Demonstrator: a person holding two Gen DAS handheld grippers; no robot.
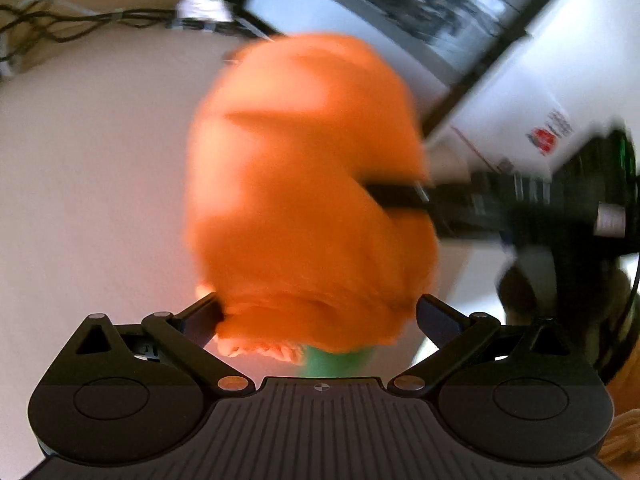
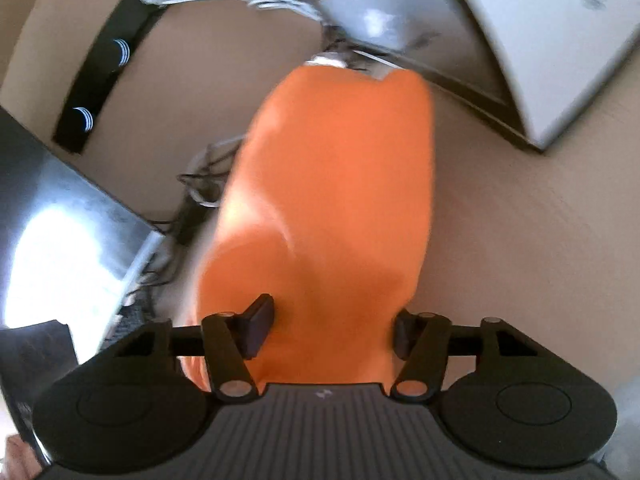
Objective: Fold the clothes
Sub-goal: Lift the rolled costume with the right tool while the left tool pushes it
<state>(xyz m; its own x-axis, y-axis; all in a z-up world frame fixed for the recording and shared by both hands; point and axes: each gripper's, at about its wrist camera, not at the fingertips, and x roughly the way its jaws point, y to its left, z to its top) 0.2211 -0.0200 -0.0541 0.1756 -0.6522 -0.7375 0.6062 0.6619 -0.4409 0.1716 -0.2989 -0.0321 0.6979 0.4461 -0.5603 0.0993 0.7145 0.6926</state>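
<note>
An orange garment [image 1: 308, 200] hangs bunched in front of my left gripper [image 1: 318, 316], whose jaws stand wide apart with the cloth's edge lying between them; no clamping shows. The frame is blurred by motion. A finger [image 1: 394, 196] of the other gripper pokes into the cloth from the right. In the right wrist view the same orange garment [image 2: 336, 200] fills the space between the spread jaws of my right gripper [image 2: 332, 328] and stretches away over the beige table [image 2: 520, 240]. A bit of green cloth [image 1: 340, 360] shows under the orange one.
Tangled dark cables [image 1: 60, 24] lie at the table's far edge. A monitor [image 1: 400, 8] and a white box [image 1: 540, 100] stand at the back right. In the right wrist view a laptop [image 2: 60, 240], a black bar [image 2: 104, 64], cables [image 2: 200, 184] and a white device [image 2: 540, 32] surround the cloth.
</note>
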